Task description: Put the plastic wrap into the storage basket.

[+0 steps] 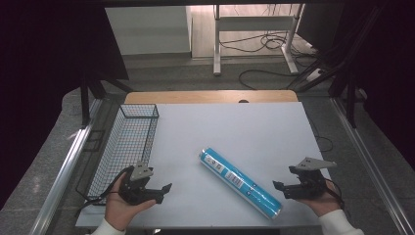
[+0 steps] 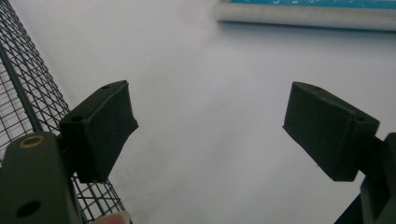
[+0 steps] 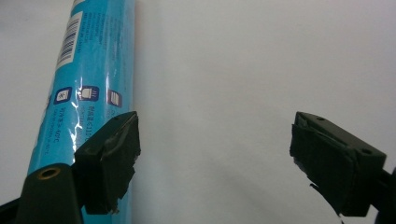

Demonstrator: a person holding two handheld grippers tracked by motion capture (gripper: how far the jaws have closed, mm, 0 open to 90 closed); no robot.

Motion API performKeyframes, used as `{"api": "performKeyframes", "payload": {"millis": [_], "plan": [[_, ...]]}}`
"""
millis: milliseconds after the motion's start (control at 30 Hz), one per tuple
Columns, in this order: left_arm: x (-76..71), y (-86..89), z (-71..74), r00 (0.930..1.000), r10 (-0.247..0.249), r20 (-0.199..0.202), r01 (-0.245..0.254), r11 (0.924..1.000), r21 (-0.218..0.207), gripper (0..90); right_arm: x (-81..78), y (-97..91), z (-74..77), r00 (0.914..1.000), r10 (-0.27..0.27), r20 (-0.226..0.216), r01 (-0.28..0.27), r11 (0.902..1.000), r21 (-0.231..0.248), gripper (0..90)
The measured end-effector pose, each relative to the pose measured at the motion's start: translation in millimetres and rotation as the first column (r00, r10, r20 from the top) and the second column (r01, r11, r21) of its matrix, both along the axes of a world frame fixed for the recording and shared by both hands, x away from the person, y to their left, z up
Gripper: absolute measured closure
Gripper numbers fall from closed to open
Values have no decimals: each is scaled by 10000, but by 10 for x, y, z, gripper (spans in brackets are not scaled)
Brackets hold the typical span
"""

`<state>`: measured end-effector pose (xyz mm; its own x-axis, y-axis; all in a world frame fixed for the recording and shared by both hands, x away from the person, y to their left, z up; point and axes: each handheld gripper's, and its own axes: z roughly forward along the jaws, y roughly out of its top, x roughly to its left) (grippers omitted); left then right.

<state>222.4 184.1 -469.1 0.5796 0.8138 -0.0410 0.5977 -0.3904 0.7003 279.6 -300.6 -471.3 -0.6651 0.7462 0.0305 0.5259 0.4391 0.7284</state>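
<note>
High view first, from the near edge of the table: the person's left hand (image 1: 120,203) comes in at the lower left with the palm turned up, cradling the left gripper (image 1: 164,191), which lies low over the white table top (image 1: 235,132) and points toward the middle. Its jaws stand wide apart with nothing between them; the left gripper view shows bare white surface in the gap. The right hand (image 1: 320,201), in a white sleeve (image 1: 340,223), mirrors it at the lower right, and the right gripper (image 1: 278,188) points inward toward the left, also spread wide and holding nothing.

Between the two grippers lies the blue roll (image 1: 240,182), a long wrapped cylinder resting flat on the table at a slant, its near end close to the front edge and just beside the right gripper, its far end with a white cap toward the table's middle. In the right gripper view the roll (image 3: 88,84) runs alongside one jaw, outside the gap, and whether it touches that jaw cannot be told.

Farther left, a black wire basket (image 1: 125,147) stands along the table's left edge, close beside the left gripper. Beyond the table are a grey floor, a white desk frame (image 1: 254,29) and loose cables (image 1: 274,44).
</note>
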Motion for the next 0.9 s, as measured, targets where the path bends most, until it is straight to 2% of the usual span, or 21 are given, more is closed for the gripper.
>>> {"api": "performKeyframes", "payload": {"millis": [200,467,667,900], "plan": [[10,-5,1,10000,-67,-16,66,9999,-125,161,-21,-14,-19,10000,-30,14,30,10000,-59,160],[3,-6,-3,9999,-150,-72,150,9999,-24,161,-11,-25,-3,9999,-163,-34,163,9999,19,175],[-9,-5,-12,9998,-82,-154,82,10000,14,159,24,7,25,9995,-114,-289,113,9999,-34,183],[-15,40,-17,9997,42,-229,-43,10000,-23,158,93,106,238,9984,-176,-534,174,9998,-56,179]]}}
